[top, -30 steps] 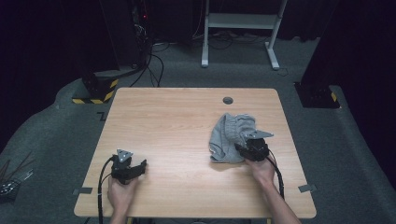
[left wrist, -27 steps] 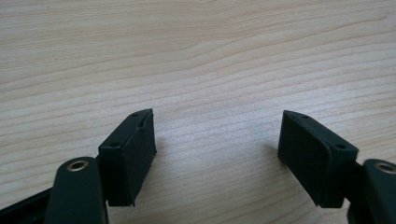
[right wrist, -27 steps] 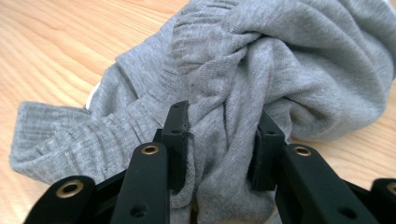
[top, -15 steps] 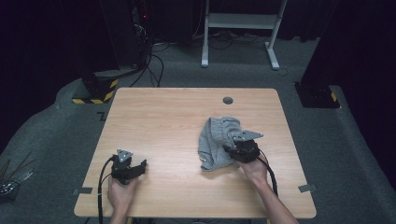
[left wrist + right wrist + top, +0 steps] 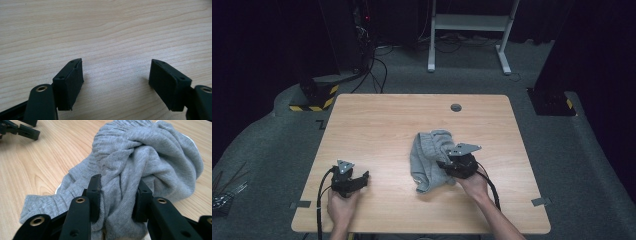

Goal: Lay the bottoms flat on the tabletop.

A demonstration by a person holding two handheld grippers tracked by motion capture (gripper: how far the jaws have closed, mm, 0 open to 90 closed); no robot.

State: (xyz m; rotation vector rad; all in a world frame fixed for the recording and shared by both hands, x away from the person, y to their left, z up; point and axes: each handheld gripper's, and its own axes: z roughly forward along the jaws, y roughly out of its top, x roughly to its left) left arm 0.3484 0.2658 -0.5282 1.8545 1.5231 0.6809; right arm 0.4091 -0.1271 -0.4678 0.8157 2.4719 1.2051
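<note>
A crumpled grey knit garment (image 5: 428, 159) lies right of the table's middle. My right gripper (image 5: 448, 167) is shut on a bunched fold of it; in the right gripper view the grey garment (image 5: 140, 157) is squeezed between both black pads, with the gripper (image 5: 117, 197) low over the wood. My left gripper (image 5: 361, 179) rests near the front left of the table, held by a hand. In the left gripper view the left gripper (image 5: 116, 77) stands open over bare wood with nothing between its fingers.
The wooden table (image 5: 377, 125) has a round cable hole (image 5: 456, 107) near its far edge. Beyond the table stand a white desk frame (image 5: 467, 30) and black gear with cables on the grey floor. The other gripper (image 5: 21, 128) shows far off at upper left.
My right gripper has dragged the grey garment leftward and a little nearer, stretching it out across the table. The left gripper has stayed put.
</note>
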